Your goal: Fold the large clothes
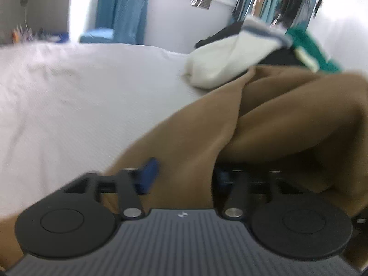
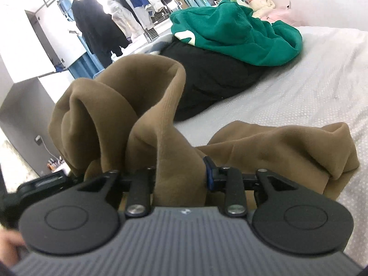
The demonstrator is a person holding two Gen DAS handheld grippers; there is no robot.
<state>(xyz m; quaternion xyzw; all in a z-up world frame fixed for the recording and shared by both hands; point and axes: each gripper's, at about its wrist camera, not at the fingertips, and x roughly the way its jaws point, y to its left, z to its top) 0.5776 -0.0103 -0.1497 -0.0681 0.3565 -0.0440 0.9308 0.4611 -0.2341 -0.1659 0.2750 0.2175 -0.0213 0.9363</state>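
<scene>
A large brown garment (image 1: 287,119) lies bunched on the white bed (image 1: 80,103). My left gripper (image 1: 184,177) is shut on a fold of it, the cloth pinched between the blue pads (image 1: 149,174). In the right wrist view the same brown garment (image 2: 165,124) rises in folds in front of the camera, with another part (image 2: 287,145) lying on the bed (image 2: 310,80) to the right. My right gripper (image 2: 181,174) is shut on a thick fold of it; one blue pad (image 2: 208,172) shows at the cloth's right side.
A pile of other clothes sits further back on the bed: a white garment (image 1: 225,62), a black one (image 2: 211,78) and a green hoodie (image 2: 234,30). Clothes hang on racks (image 2: 110,16) behind the bed. Blue curtains (image 1: 124,9) hang at the back.
</scene>
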